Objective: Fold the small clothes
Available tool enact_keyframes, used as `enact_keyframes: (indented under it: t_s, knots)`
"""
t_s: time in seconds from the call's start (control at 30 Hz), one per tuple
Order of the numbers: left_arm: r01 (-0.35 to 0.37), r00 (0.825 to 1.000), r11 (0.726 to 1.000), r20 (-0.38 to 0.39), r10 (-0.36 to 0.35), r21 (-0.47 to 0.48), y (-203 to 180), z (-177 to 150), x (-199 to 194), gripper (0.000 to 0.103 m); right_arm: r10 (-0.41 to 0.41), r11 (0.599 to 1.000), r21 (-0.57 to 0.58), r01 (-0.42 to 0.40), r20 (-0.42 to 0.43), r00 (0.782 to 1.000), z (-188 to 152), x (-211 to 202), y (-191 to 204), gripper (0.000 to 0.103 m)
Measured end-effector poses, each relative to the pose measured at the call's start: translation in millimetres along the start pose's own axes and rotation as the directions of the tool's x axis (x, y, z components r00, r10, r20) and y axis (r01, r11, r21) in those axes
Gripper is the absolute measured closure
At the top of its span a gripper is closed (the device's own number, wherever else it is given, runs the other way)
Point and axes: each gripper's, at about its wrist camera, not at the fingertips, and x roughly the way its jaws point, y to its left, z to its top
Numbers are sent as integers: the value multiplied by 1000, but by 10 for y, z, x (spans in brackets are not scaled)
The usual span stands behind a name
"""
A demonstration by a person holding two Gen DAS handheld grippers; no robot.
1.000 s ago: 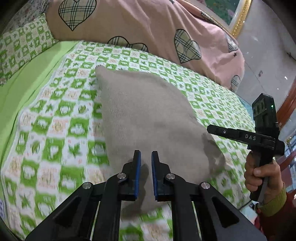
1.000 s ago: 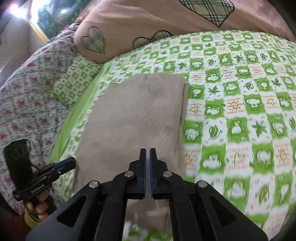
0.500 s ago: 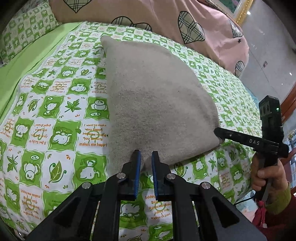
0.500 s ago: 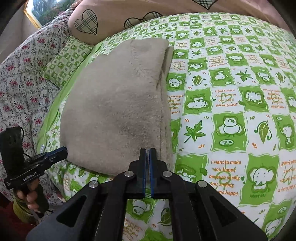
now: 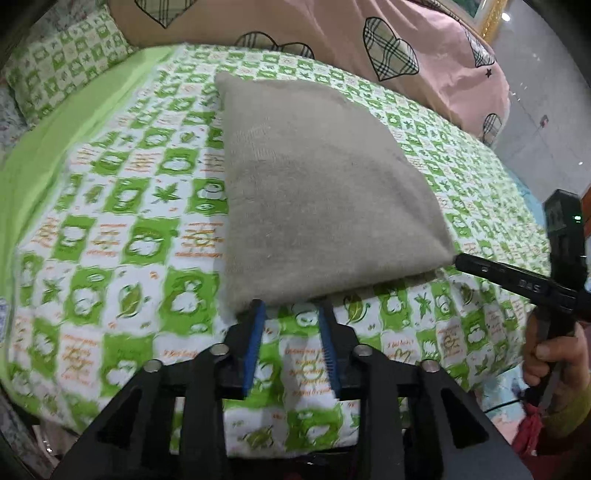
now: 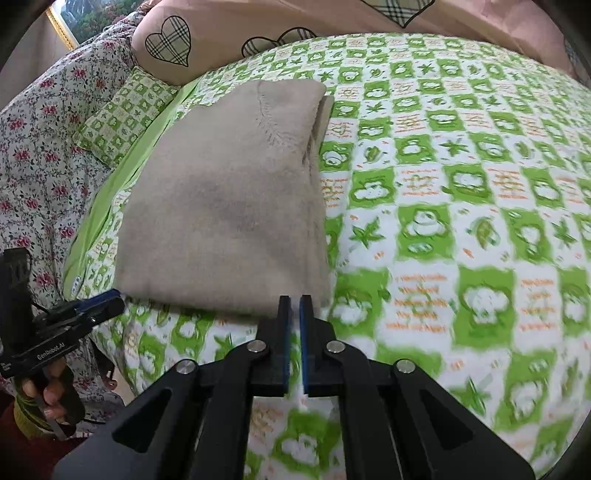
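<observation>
While both tools hover off the bed's near edge, the left gripper (image 5: 291,314) stands wide apart with nothing between its fingers, and the right gripper (image 6: 294,306) is narrowed to a slit, holding nothing. Just ahead of each lies one folded beige garment (image 5: 317,192), its near hem close to the fingertips. Bare green-checked bedsheet (image 6: 461,206) spreads to the right gripper's right. Farther off sit one pink heart-print quilt (image 5: 332,33) and one checked pillow (image 6: 125,114).
</observation>
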Motion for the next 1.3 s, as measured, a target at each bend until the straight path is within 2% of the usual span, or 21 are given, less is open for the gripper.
enact_keyframes:
  t_s: [0.03, 0.07, 0.1, 0.27, 0.43, 0.53, 0.6, 0.73, 0.87, 0.93, 1.17, 1.3]
  knots:
    - [-28, 1000, 1000, 11, 28, 8, -23, -24, -50, 56, -10, 1000, -2, 10, 3, 1000, -30, -43, 2, 85]
    - [-43, 999, 999, 19, 43, 12, -21, -31, -84, 54, -12, 1000, 0, 12, 8, 1000, -63, -86, 5, 72]
    - [-55, 998, 998, 27, 55, 13, -30, -41, -120, 52, -7, 1000, 4, 7, 18, 1000, -98, -138, 7, 64]
    - [-105, 993, 994, 46, 105, 3, -22, -36, -235, 42, 6, 1000, -9, -6, 36, 999, -182, -254, 75, 63]
    - [-194, 980, 981, 58, 192, 24, -23, -59, -302, 29, 12, 999, -53, -11, 28, 1000, -224, -245, 195, 61]
    - [-241, 969, 970, 60, 238, 42, -20, -128, -346, 24, 12, 992, -126, -9, 23, 1000, -252, -230, 307, 52]
    - [-259, 965, 965, 51, 257, 50, -20, -159, -353, 23, 13, 987, -158, -9, 23, 1000, -279, -226, 372, 44]
    - [-330, 943, 942, 53, 327, 53, -29, -118, -346, 23, 27, 979, -205, -20, 27, 999, -302, -227, 476, 41]
    - [-389, 920, 918, 74, 384, 72, -91, -8, -340, 22, -3, 966, -259, 13, 40, 999, -273, -218, 568, 35]
    - [-401, 915, 913, 85, 395, 77, -122, 60, -342, 22, -14, 960, -278, 26, 45, 999, -244, -206, 607, 34]
    - [-395, 917, 916, 102, 387, 75, -187, 272, -310, 21, -6, 959, -282, 24, 63, 998, -55, -185, 609, 30]
    - [-379, 923, 923, 98, 371, 74, -203, 379, -257, 20, -1, 963, -269, 21, 75, 997, 61, -172, 591, 29]
